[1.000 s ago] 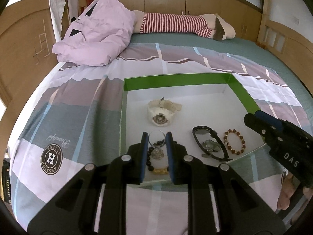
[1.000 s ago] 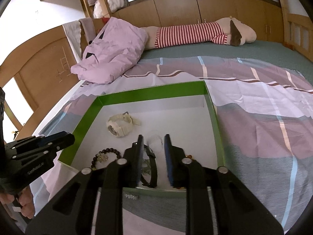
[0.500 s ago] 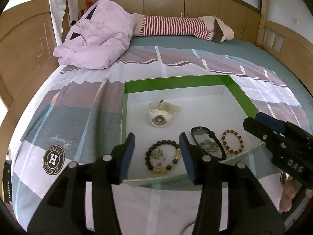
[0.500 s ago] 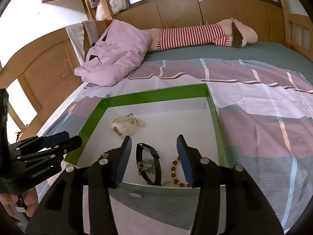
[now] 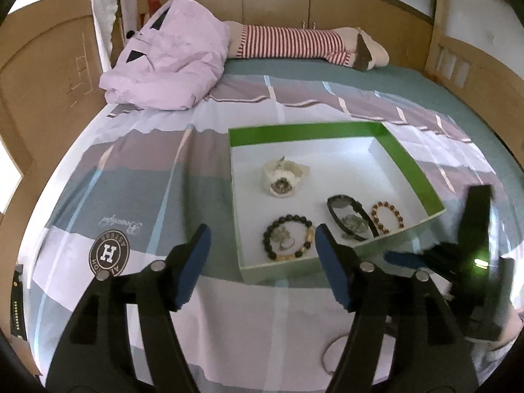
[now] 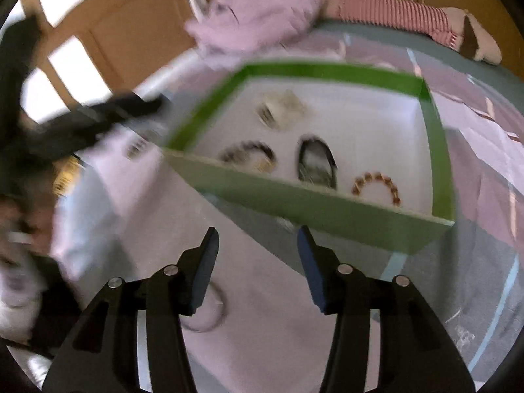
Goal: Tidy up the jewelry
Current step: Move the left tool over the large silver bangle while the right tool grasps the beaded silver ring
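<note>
Left gripper [image 5: 260, 240] fingers spread wide, holding nothing, hovering over the bedspread [image 5: 137, 177] at the near-left corner of the green-walled box [image 5: 406, 167]; right gripper [image 6: 257, 240] fingers also released and empty, low over the bedspread just short of the box's near wall, view motion-blurred; a thin ring-shaped bangle [image 6: 209, 311] lies on the bedspread beside its left finger; inside the box, near row: black bead bracelet [image 5: 288, 237] with gold beads, black watch [image 5: 350, 217], brown bead bracelet [image 5: 387, 216], each apart from the next; further in, white watch [image 5: 283, 180] alone near the middle; beyond the box, pink quilt [image 5: 167, 62] bundled by the headboard; striped plush toy [image 5: 304, 44] along the far edge of the bed.
</note>
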{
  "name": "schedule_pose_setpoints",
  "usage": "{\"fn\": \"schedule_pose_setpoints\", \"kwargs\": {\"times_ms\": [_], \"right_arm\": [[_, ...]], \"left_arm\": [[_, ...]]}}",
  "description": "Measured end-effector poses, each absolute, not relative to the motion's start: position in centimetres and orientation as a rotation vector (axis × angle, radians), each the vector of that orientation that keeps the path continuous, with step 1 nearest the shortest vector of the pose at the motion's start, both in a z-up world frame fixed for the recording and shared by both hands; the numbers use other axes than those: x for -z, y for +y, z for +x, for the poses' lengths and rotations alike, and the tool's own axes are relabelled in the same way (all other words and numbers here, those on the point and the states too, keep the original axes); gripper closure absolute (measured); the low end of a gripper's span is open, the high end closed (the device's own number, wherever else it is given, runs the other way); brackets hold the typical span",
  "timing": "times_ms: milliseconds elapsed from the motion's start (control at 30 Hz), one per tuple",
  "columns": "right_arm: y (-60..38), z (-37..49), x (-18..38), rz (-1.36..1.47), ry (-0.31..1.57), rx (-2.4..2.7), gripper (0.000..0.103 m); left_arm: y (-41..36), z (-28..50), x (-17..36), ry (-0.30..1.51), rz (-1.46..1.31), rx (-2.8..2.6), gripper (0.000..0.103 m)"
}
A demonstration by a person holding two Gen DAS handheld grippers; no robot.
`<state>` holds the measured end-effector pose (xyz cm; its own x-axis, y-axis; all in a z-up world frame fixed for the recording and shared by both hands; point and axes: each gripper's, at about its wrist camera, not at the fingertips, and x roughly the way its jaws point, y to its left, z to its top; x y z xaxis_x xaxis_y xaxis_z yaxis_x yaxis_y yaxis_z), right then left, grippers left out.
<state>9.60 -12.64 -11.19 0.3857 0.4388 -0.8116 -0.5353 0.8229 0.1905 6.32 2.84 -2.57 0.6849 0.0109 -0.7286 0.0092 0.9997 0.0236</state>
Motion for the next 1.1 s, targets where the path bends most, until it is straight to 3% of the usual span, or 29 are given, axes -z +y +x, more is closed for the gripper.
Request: {"fn": "schedule_pose_setpoints", "kwargs": {"times_ms": [167,200,267,533,567,667,733,833,1000,1100], "right_arm": [[-9.9,11.6,14.0,-0.150,1.067,-0.501,0.055],[-9.5,11.7,14.4,-0.156,1.077,-0.496,0.074],[-8.7,11.7,14.9,-0.212,1.067,-0.469,0.092],[-10.3,8.4,14.6,-0.340,1.181,-0.587,0.095],[-10.8,7.9,14.6,-0.355,1.190,-0.585,0.094],[-13.1,7.1,14.1,-0.366,1.193,-0.519,0.069],[-14.9,7.1,13.6,-0.341,1.188,-0.478,0.067],[-17.4,7.6,13.2,-0.293,1.190,-0.395,0.054],[-19.1,7.5,13.3,-0.268,1.199,-0.362,0.047],[-18.3,7.7,13.5,-0.280,1.204,-0.380,0.047]], "left_arm": [[2.6,5.7,3.0,0.839,0.064,0.035,0.034],[2.6,5.6,3.1,0.849,0.068,0.049,0.034],[2.6,5.4,3.4,0.877,0.059,0.089,0.033],[1.1,4.1,6.4,1.026,0.084,0.237,0.031],[0.4,3.7,7.3,1.058,0.101,0.271,0.031],[-1.5,2.4,9.3,1.109,0.155,0.354,0.030],[-2.9,1.4,10.6,1.124,0.214,0.393,0.026],[-4.2,0.7,12.0,1.145,0.268,0.415,0.023],[-5.0,0.9,14.5,1.184,0.344,0.374,0.022],[-3.9,1.7,14.0,1.176,0.297,0.332,0.042]]}}
